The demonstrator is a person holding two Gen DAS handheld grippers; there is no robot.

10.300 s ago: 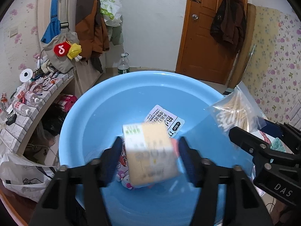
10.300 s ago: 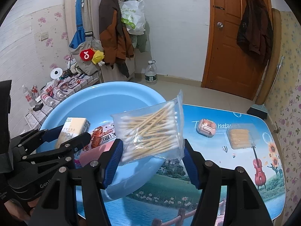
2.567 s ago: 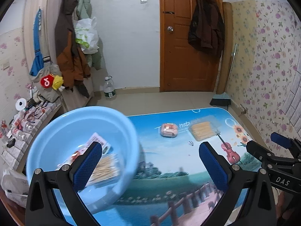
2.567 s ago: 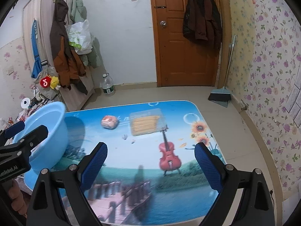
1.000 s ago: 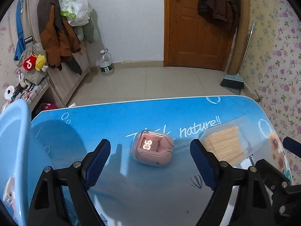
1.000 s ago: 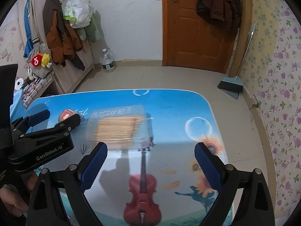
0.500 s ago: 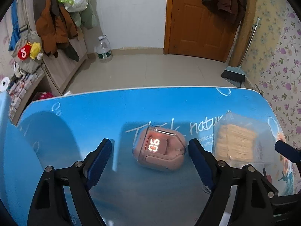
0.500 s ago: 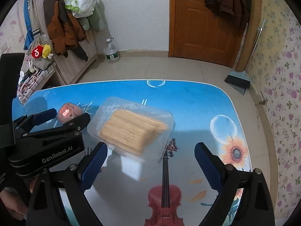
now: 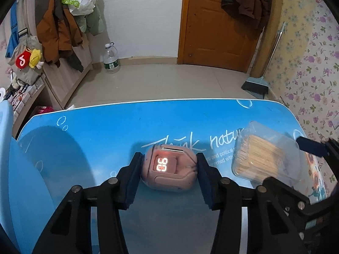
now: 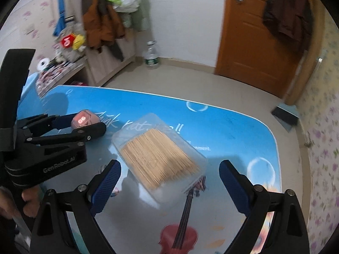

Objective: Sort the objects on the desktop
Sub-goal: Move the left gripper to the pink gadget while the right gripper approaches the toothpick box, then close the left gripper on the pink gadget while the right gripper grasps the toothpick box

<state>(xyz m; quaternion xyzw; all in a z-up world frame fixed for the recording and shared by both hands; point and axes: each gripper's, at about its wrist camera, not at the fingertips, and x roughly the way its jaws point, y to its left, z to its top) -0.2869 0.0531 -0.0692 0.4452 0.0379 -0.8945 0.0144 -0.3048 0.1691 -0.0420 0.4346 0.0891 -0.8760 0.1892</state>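
A pink earbud case (image 9: 169, 172) with a lit red display lies on the blue printed table (image 9: 101, 131). My left gripper (image 9: 169, 163) straddles it, jaws closing, and both blue pads touch its sides. The same case (image 10: 81, 121) shows in the right wrist view between the left gripper's fingers (image 10: 95, 130). A clear plastic box of wooden toothpicks (image 10: 157, 156) lies tilted on the table to the right of the case. My right gripper (image 10: 169, 166) hovers over its near end, open wide, pads apart from the box. The box (image 9: 264, 154) also shows in the left wrist view.
A light blue basin (image 9: 6, 148) stands at the table's left edge. A hand (image 10: 27, 203) holds the left gripper. Beyond the far table edge are the floor, a water bottle (image 9: 111, 60), a wooden door and a broom (image 9: 256, 84).
The left gripper's jaws have narrowed from wide apart onto the pink case. The right gripper has rolled and come closer over the toothpick box.
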